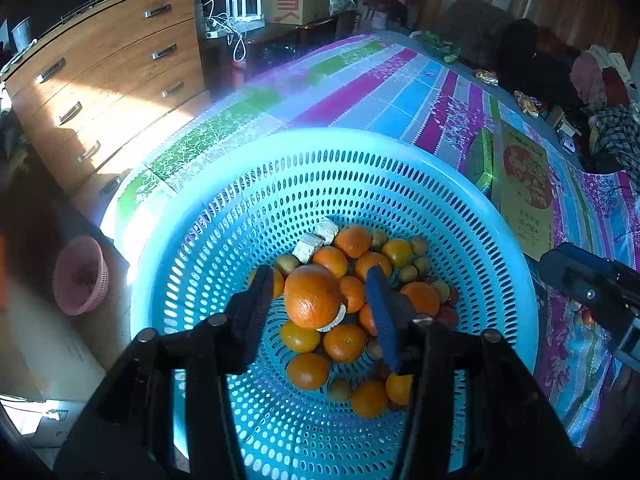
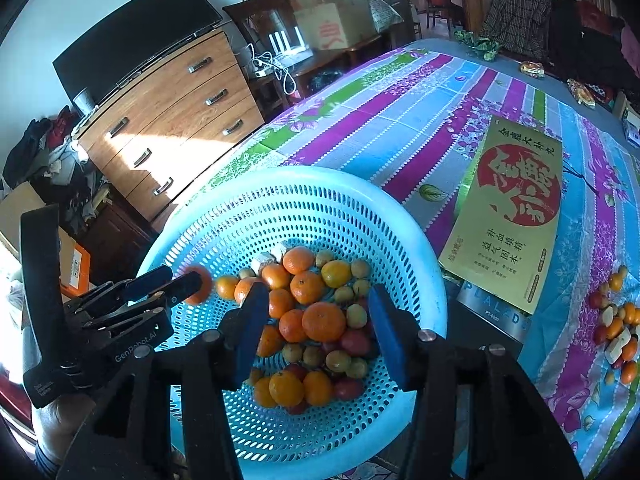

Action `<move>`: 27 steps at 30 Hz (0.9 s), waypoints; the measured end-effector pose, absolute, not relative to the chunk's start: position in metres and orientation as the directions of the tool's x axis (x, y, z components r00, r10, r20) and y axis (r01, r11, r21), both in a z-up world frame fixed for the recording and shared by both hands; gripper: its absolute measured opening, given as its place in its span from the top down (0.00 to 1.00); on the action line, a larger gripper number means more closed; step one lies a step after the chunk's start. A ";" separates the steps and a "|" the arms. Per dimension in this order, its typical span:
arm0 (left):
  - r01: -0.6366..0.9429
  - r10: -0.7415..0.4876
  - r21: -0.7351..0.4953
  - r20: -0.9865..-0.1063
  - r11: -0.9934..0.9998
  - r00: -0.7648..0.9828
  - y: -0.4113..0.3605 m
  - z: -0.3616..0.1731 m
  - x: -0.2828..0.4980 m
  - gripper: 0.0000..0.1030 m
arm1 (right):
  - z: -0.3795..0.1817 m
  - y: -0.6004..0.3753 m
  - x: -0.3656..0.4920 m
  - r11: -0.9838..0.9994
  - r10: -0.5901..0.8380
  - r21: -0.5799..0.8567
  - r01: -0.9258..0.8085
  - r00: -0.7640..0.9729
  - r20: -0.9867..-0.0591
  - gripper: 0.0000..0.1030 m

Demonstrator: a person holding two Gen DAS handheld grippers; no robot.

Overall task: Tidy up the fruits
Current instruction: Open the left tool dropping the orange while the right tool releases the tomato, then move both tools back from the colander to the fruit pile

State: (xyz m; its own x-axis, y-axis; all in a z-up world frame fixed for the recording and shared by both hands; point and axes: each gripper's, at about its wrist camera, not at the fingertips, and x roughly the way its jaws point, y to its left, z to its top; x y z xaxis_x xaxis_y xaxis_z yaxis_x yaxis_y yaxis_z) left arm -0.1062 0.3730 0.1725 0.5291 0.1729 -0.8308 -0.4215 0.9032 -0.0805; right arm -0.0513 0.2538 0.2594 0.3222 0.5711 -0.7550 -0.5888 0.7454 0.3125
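Observation:
A blue perforated basket (image 1: 320, 140) (image 2: 320, 176) stands on the striped tablecloth and holds a pile of oranges, small yellow-green fruits and red ones. My left gripper (image 1: 320, 276) hangs over the pile with its jaws apart. A big orange (image 1: 312, 296) sits between them with a gap on each side. In the right wrist view this gripper (image 2: 180, 280) reaches in from the left with a blurred orange (image 2: 200, 284) at its tips. My right gripper (image 2: 318, 290) is open above another orange (image 2: 323, 322), not touching it, and shows at the edge (image 1: 592, 284) of the left wrist view.
Loose fruit (image 2: 618, 328) lies on the tablecloth at the right. A yellow box (image 2: 512, 208) lies flat beside the basket. Beyond the table's left edge are a wooden dresser (image 2: 168, 112) and a pink basket (image 1: 80, 276) on the floor. A hand (image 2: 60, 420) holds the left gripper.

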 end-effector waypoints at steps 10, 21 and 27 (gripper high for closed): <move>-0.183 0.052 -0.116 -0.692 0.976 0.720 0.293 0.211 -0.103 0.32 | 0.282 0.106 -0.061 0.927 0.371 0.185 -0.325 0.738 -0.563 0.01; 0.271 -0.293 -0.147 -0.700 0.951 0.651 0.079 0.170 -0.081 0.18 | 0.075 -0.185 -0.034 0.960 -0.187 -0.042 0.276 0.524 -0.831 0.00; 0.271 -0.250 -0.108 -0.782 0.956 0.571 0.045 0.124 -0.042 0.20 | 0.015 -0.226 -0.027 0.941 -0.165 0.014 0.337 0.497 -0.852 0.00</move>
State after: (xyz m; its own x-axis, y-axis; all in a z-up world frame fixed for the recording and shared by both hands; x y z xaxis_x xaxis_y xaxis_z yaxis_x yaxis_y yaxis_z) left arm -0.0421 0.0447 0.1240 0.5707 -0.2503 -0.7821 0.2711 0.9564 -0.1083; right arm -0.0272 -0.2256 0.0152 0.4973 -0.1651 -0.8517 0.3368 0.9415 0.0141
